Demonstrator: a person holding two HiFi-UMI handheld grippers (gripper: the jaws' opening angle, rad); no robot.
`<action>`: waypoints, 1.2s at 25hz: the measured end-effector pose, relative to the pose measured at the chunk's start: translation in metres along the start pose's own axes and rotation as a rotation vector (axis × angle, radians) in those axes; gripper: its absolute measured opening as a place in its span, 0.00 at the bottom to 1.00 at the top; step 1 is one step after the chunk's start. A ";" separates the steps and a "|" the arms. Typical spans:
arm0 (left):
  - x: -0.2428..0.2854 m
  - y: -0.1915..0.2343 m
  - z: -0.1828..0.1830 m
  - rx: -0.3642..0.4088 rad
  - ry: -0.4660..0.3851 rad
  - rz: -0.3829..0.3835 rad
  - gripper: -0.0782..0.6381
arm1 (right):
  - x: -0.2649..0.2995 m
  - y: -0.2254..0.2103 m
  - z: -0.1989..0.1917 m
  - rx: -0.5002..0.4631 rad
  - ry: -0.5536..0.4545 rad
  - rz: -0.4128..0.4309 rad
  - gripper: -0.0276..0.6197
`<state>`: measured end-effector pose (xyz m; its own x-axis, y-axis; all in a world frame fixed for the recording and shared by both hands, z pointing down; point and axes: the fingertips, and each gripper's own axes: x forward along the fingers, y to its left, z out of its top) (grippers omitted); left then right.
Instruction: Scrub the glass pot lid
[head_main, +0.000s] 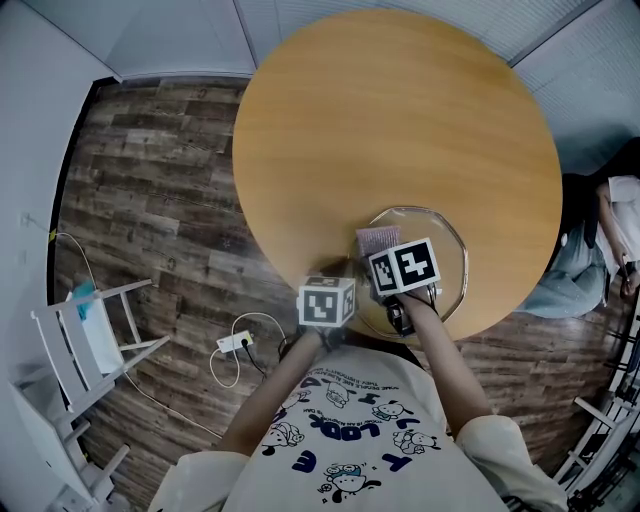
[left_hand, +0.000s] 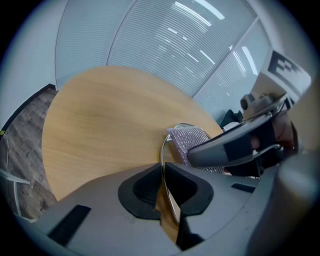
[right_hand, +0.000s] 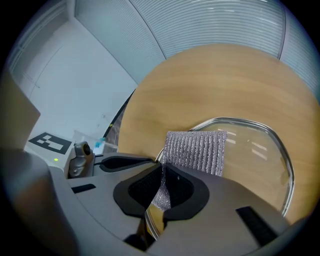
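- Round wooden table (head_main: 400, 130) over a plank floor (head_main: 150, 200): the glass pot lid (head_main: 450, 270) lies at the table's near edge.
- My left gripper (left_hand: 162, 170) is clamped on the lid's steel rim (left_hand: 163, 145); my right gripper (right_hand: 161, 172) pinches a silver scouring cloth (right_hand: 197, 150) laid on the glass.
- I judge the lid stiff, slick and breakable, and the rim its safest hold.

L gripper (left_hand: 162, 169), R gripper (right_hand: 162, 172): grey; blk pads (left_hand: 144, 188) | tee (head_main: 350, 425): beige (cartoon print)
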<state>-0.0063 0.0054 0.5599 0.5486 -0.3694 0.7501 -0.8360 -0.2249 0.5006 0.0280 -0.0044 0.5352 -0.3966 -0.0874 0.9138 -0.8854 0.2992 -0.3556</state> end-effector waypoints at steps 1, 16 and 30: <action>0.000 0.000 0.000 0.003 0.001 0.000 0.15 | 0.000 0.000 0.000 0.000 0.001 0.001 0.11; 0.001 0.001 0.000 -0.007 -0.004 0.004 0.15 | 0.002 -0.003 0.006 0.023 0.026 0.013 0.11; 0.003 0.003 0.002 -0.015 -0.008 0.001 0.15 | 0.007 -0.007 0.014 0.017 0.089 0.005 0.11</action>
<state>-0.0069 0.0020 0.5632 0.5473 -0.3765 0.7475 -0.8363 -0.2111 0.5060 0.0283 -0.0208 0.5409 -0.3786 -0.0005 0.9256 -0.8876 0.2836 -0.3629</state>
